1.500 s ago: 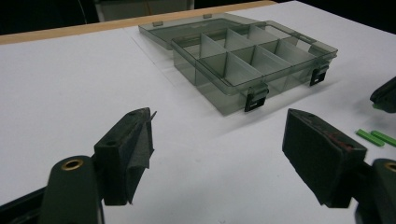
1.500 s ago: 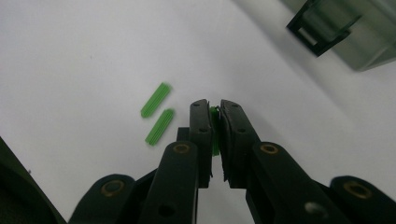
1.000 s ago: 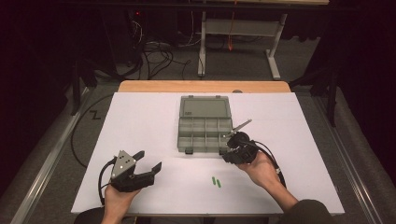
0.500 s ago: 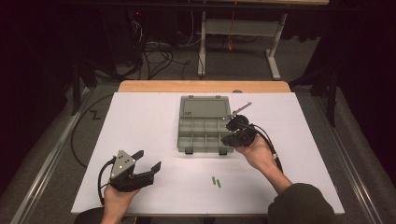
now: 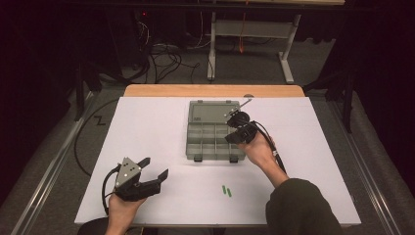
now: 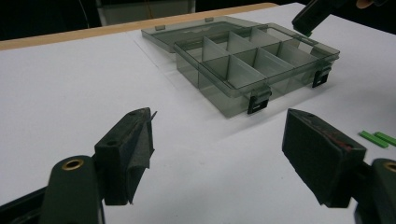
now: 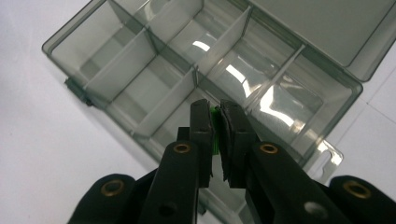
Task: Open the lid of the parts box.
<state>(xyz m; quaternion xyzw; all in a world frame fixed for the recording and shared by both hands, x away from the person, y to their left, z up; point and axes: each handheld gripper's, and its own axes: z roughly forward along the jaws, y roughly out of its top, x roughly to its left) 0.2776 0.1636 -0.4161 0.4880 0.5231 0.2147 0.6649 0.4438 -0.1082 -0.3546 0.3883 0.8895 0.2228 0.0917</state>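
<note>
From the high view we see a white table (image 5: 147,127) with a smoky clear compartment box (image 5: 215,132) near its middle, its lid (image 5: 211,110) laid open flat behind it. The right gripper (image 5: 234,131) hangs over the box's right-hand compartments, carried by the right hand (image 5: 259,152), and from here we cannot make out what sits between its jaws. The left gripper (image 5: 155,167) rests low at the table's near left corner, well apart from the box, with its jaws spread wide and nothing in them. Two small green pieces (image 5: 226,190) lie side by side on the bare table in front of the box, between the two hands.

In the left gripper view we look between our own two spread jaws across the table to the box (image 6: 247,70). Its divided compartments look empty, and two dark latches hang on its near wall. The green pieces (image 6: 378,138) lie at the right edge, and the tip of the right gripper (image 6: 310,16) pokes in above the box's far corner.

In the right gripper view the jaws are pressed nearly together, pinching a thin green piece (image 7: 215,130) between the pads. Directly below them lies the open box (image 7: 140,84), with its lid (image 7: 327,28) beyond.
</note>
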